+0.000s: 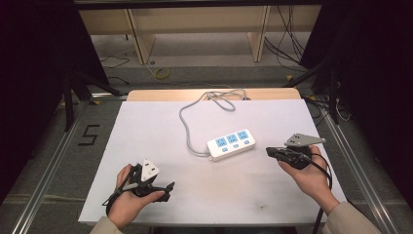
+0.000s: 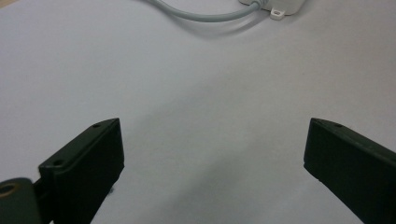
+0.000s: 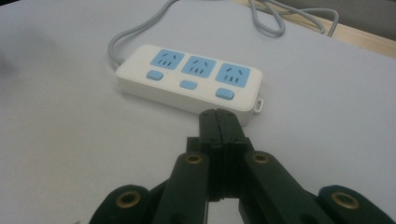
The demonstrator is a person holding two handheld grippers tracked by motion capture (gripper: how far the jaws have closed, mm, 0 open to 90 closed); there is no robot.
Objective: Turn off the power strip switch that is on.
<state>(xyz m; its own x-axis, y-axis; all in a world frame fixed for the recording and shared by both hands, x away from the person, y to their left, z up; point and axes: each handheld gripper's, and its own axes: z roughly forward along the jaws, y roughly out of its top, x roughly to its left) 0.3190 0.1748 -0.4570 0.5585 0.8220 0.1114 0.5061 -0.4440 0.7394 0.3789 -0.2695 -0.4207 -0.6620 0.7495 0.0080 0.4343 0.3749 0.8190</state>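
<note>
A white power strip point(image 1: 231, 144) with three blue sockets and three blue switches lies in the middle of the white table sheet point(image 1: 146, 131); its grey cable point(image 1: 187, 122) loops off toward the far edge. My right gripper point(image 1: 269, 151) is held just right of the strip, jaws pressed together with nothing between them. In the right gripper view the strip point(image 3: 189, 77) lies just beyond the shut tips point(image 3: 217, 113). My left gripper point(image 1: 169, 191) rests near the front left, jaws wide apart over bare sheet point(image 2: 210, 154). A corner of the strip point(image 2: 275, 7) and its cable point(image 2: 205, 16) appear at the top of the left gripper view.
The wooden table edge point(image 1: 160, 94) shows beyond the sheet at the far side. Metal rails point(image 1: 350, 161) run along both sides of the table. A shelf frame point(image 1: 195, 29) and loose cables point(image 1: 287, 44) lie on the floor beyond.
</note>
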